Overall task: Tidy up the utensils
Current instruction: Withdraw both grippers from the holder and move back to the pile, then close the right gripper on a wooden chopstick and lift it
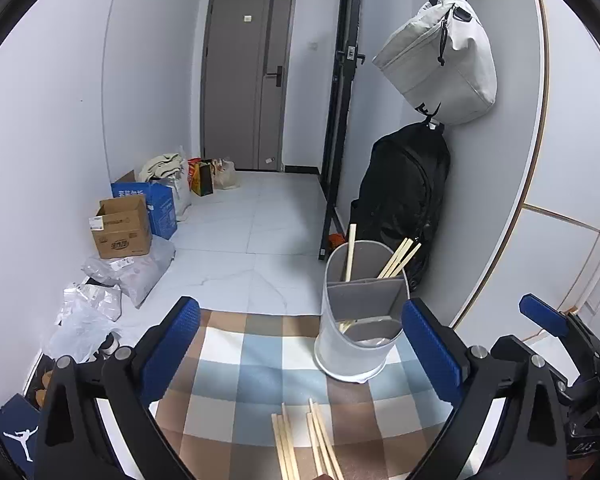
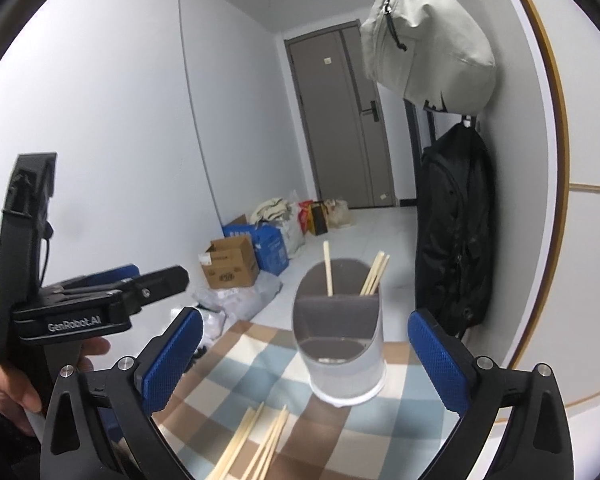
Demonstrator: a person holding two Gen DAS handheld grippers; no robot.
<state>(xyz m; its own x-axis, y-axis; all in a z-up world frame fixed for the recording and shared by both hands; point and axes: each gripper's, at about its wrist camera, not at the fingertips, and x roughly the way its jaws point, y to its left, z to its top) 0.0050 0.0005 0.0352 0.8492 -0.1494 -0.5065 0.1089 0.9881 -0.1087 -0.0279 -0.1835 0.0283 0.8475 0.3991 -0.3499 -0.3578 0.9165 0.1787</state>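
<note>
On the checked cloth (image 1: 236, 364) covering the counter, a white utensil holder (image 1: 358, 320) is standing upright near the wall; several chopsticks (image 1: 400, 258) are leaning inside its rear compartment, while more loose chopsticks (image 1: 306, 444) are lying on the cloth just in front of it; the left tongs (image 1: 300, 354) are gaping wide with nothing between their blue pads; the right tongs (image 2: 306, 364) are likewise standing apart and gripping nothing, facing the holder; a hand (image 2: 8, 392) is holding the left tool.

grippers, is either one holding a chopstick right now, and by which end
Neither. The left gripper and right gripper are both open and empty; loose chopsticks lie on the checked cloth.
</note>
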